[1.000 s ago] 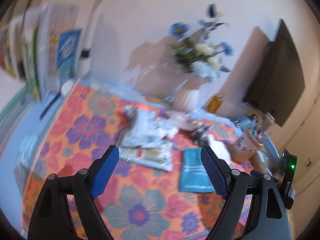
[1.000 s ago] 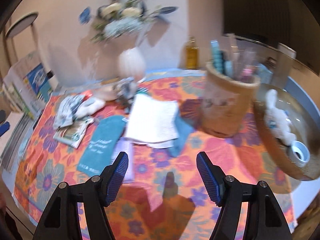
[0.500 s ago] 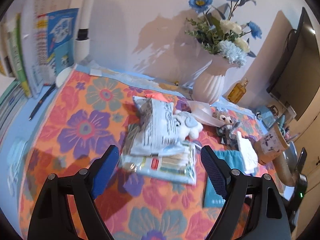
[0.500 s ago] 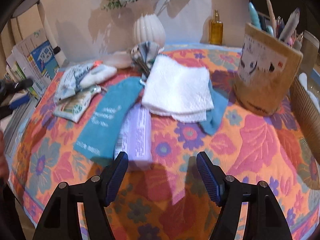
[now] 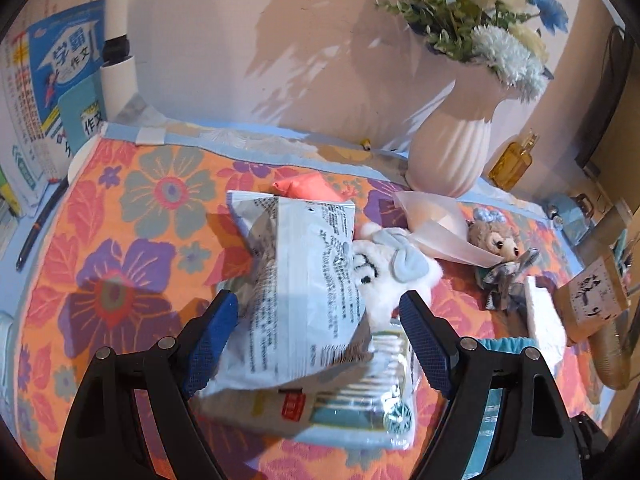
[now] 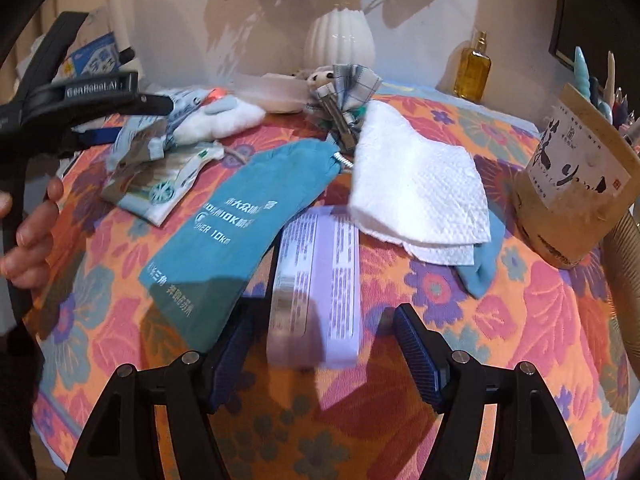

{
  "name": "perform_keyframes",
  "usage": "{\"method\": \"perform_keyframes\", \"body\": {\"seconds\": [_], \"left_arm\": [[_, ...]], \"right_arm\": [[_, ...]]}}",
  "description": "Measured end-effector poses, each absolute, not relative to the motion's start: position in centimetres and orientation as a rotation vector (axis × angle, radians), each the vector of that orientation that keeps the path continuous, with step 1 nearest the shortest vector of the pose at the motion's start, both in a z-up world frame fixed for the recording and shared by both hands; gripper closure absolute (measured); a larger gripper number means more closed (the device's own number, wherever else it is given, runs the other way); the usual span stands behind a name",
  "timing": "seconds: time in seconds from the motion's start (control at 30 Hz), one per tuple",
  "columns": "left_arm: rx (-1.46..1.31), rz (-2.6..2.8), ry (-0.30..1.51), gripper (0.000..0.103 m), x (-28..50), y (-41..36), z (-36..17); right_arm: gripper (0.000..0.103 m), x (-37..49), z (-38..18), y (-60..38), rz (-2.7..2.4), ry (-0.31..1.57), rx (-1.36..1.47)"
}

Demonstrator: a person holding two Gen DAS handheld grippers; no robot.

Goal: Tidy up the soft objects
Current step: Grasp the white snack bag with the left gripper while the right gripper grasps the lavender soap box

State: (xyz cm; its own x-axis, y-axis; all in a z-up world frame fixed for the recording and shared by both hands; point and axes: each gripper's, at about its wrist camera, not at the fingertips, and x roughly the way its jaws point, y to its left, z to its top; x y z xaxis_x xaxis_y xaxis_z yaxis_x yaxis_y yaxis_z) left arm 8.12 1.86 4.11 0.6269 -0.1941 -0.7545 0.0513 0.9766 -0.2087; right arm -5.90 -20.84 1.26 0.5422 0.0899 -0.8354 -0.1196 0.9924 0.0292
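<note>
Two grippers: we hold both apart, gripping nothing.
Left gripper (image 5: 318, 330): straddles the snack bag (image 5: 296, 292) atop another packet.
Right gripper (image 6: 320, 350): straddles the purple pack (image 6: 316, 284) on the bench (image 6: 500, 320).

I'm seeing a plain pinkish wall (image 5: 224, 40) behind the tabletop (image 5: 120, 216) with its floral orange cloth, warm light throwing flower shadows, books (image 5: 52, 80) stacked left.

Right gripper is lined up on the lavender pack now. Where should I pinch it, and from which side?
Grip the lavender pack across its two long edges at the near end, coming straight forward and down. It lies flat, lengthwise toward the right gripper, whose open jaws already straddle that end. Its far end sits under the white paper towel, so avoid that part.
</note>
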Motion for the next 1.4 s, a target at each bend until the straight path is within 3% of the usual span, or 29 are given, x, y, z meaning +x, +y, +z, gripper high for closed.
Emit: {"method": "perform_keyframes", "body": {"seconds": [0.1,0.13,0.17,0.23,0.3,0.6,0.83,0.93,1.03,1.17,1.4], "left_arm": [[-0.154,-0.114,0.891,0.025,8.8,1.4,3.6],[-0.144,-0.106,0.895,0.03,8.8,1.3,3.4],[-0.125,-0.092,0.904,0.042,8.8,1.1,3.2],[-0.121,-0.102,0.892,0.047,8.5,1.1,3.2],[-0.108,-0.097,0.869,0.053,7.8,1.1,3.7],[-0.129,-0.158,0.784,0.054,0.7,1.6,6.5],[-0.102,-0.269,0.789,0.054,-6.1,-1.7,5.6],[-0.088,-0.305,0.797,0.054,-8.1,-3.0,4.8],[-0.073,-0.313,0.815,0.054,-9.2,-3.8,4.2],[-0.058,-0.331,0.821,0.054,-10.1,-4.7,4.4],[0.008,-0.396,0.793,0.054,-11.2,-8.5,6.1]], "right_arm": [[0.034,-5.2,1.1,-21.0,0.121,0.986,-0.015],[0.038,-5.1,1.1,-21.0,0.118,0.981,-0.015],[0.048,-5.2,1.2,-21.0,0.117,0.976,-0.016],[0.059,-5.2,1.3,-21.0,0.127,0.965,-0.016],[0.062,-5.4,1.4,-20.9,0.129,0.956,-0.024],[0.062,-9.9,1.4,-22.6,0.101,0.952,-0.037],[0.062,-13.8,1.5,-25.4,0.053,0.956,-0.029],[0.049,-14.1,1.5,-26.1,0.056,0.968,0.026],[0.047,-13.8,1.4,-26.1,0.053,0.967,0.046],[0.062,-14.0,1.4,-25.2,-0.001,0.962,-0.002],[0.063,-15.4,2.4,-28.0,-0.033,0.944,0.063]]}}
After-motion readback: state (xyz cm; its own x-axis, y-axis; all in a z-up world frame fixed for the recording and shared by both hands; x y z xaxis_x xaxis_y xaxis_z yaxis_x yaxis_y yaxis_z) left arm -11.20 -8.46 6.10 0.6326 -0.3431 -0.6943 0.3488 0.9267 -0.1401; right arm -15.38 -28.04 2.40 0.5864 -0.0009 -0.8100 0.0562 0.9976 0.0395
